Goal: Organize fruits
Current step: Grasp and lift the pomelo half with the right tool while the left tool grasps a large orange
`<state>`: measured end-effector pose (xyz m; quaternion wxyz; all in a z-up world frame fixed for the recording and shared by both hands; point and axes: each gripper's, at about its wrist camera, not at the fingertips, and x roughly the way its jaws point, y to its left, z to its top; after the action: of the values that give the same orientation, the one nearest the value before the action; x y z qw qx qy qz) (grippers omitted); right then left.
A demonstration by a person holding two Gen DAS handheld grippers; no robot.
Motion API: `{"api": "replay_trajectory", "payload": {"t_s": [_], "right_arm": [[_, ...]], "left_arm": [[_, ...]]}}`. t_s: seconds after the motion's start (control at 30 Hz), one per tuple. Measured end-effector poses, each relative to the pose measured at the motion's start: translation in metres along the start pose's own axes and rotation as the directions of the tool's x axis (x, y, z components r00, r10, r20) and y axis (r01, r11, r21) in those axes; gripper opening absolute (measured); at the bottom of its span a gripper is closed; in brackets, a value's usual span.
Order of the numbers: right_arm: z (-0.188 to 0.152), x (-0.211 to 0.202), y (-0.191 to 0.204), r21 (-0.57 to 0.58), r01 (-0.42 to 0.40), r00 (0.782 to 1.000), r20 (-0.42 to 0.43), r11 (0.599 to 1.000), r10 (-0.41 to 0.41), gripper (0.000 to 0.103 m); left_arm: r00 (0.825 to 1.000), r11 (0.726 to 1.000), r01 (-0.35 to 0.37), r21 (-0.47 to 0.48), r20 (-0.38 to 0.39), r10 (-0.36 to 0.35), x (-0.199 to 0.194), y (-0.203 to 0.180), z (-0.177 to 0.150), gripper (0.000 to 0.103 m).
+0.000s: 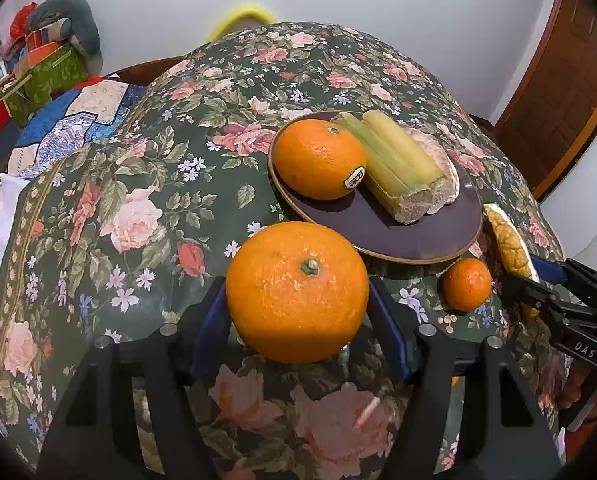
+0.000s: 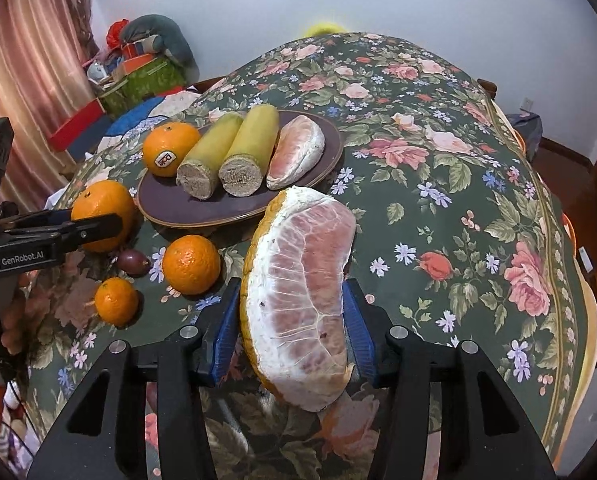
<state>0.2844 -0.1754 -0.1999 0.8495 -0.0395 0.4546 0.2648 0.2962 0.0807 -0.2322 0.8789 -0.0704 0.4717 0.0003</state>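
My left gripper [image 1: 298,300] is shut on a large orange [image 1: 296,292] just in front of the dark plate [image 1: 418,240]; it also shows in the right wrist view [image 2: 102,214]. The plate [image 2: 226,208] holds a stickered orange [image 1: 318,158], two sugarcane pieces [image 1: 394,164] and a peeled pomelo segment [image 2: 296,152]. My right gripper [image 2: 290,320] is shut on a big pomelo wedge [image 2: 298,304], held right of the plate. Two small oranges [image 2: 191,264] [image 2: 116,301] and a dark passion fruit [image 2: 133,262] lie on the cloth.
The table wears a dark floral cloth [image 2: 438,160]. Boxes and a cushion [image 2: 150,60] are piled at the back left beside a pink curtain [image 2: 26,80]. A wooden door [image 1: 558,92] stands at the right.
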Motion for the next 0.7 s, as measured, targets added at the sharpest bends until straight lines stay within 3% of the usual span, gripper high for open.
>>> {"api": "replay_trajectory", "payload": {"t_s": [0.43,0.7], "right_arm": [[0.020,-0.030,0.001,-0.010,0.031,0.995,0.092,0.999,-0.030,0.046],[0.043,-0.041,0.004,-0.021,0.025,0.987,0.160,0.999,-0.021,0.046]], "left_arm": [[0.993,0.998,0.057,0.020,0.105,-0.059,-0.045,-0.016,0.015,0.067],[0.990,0.996,0.081,0.042,0.113,-0.085,-0.040,-0.032,0.029,0.067]]}}
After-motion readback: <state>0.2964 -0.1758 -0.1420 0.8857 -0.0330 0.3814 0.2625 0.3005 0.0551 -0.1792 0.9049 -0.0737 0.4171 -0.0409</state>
